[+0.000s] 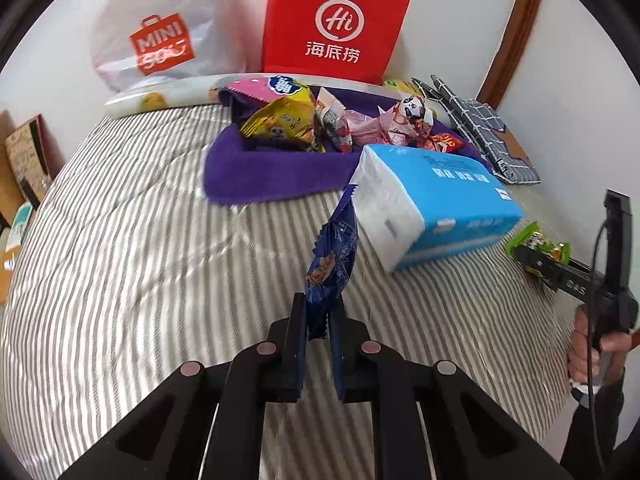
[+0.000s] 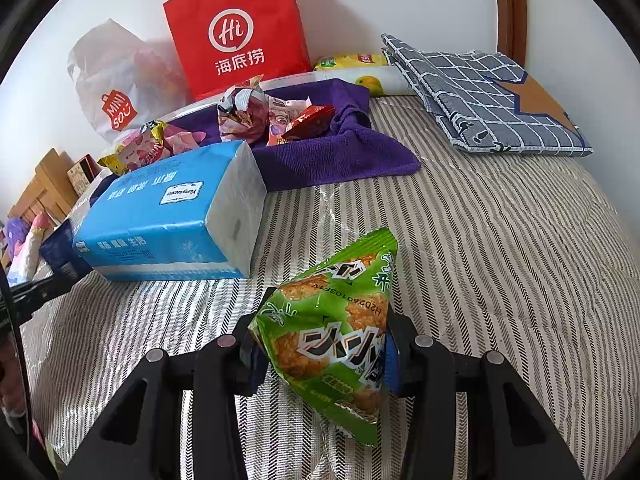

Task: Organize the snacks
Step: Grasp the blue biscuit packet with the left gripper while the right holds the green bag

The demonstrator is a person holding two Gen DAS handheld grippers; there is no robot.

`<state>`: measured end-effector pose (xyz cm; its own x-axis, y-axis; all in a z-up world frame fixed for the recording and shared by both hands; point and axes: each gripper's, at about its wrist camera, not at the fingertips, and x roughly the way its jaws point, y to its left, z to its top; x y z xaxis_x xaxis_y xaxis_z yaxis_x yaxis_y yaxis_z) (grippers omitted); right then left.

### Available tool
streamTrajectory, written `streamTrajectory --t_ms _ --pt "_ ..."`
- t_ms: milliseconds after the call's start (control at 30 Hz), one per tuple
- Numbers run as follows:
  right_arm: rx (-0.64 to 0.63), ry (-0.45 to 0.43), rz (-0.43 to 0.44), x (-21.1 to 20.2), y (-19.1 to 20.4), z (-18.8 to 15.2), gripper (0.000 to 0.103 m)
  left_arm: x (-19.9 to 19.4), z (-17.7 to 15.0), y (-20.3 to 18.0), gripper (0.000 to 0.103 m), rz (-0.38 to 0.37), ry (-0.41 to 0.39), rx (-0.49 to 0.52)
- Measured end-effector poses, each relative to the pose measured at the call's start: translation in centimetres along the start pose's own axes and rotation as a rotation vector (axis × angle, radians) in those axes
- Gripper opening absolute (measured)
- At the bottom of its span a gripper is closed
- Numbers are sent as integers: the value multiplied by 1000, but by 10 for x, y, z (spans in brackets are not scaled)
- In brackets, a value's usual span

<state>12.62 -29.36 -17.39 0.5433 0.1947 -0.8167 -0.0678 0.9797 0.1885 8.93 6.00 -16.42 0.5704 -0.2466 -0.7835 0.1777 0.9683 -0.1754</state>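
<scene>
My left gripper is shut on the lower end of a dark blue snack packet, which stands edge-up above the striped bed cover. My right gripper is shut on a puffy green snack packet, with the pads pressing on both its sides. In the left wrist view that right gripper sits low at the right beside the same green packet, with a hand on its handle. Behind both, a purple towel holds a heap of snack packets.
A blue pack of tissues lies between the grippers and the towel. A red paper bag and a white plastic bag lean on the wall. A folded checked cloth lies at the back right.
</scene>
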Motion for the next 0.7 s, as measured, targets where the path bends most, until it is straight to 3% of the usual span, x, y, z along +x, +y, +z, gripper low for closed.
streamTrajectory --t_ms 233,467,600,700 --pt "-6 0 -6 0 1 0 45 -8 -12 9 13 -5 19 -32" --pt "-5 -1 -3 0 1 0 45 -8 -2 29 38 17 -3 -129" --pt "0 -2 4 -1 0 0 45 -1 6 35 61 35 16 -158" --pt "3 -2 8 -1 0 0 45 7 11 33 61 21 31 -156"
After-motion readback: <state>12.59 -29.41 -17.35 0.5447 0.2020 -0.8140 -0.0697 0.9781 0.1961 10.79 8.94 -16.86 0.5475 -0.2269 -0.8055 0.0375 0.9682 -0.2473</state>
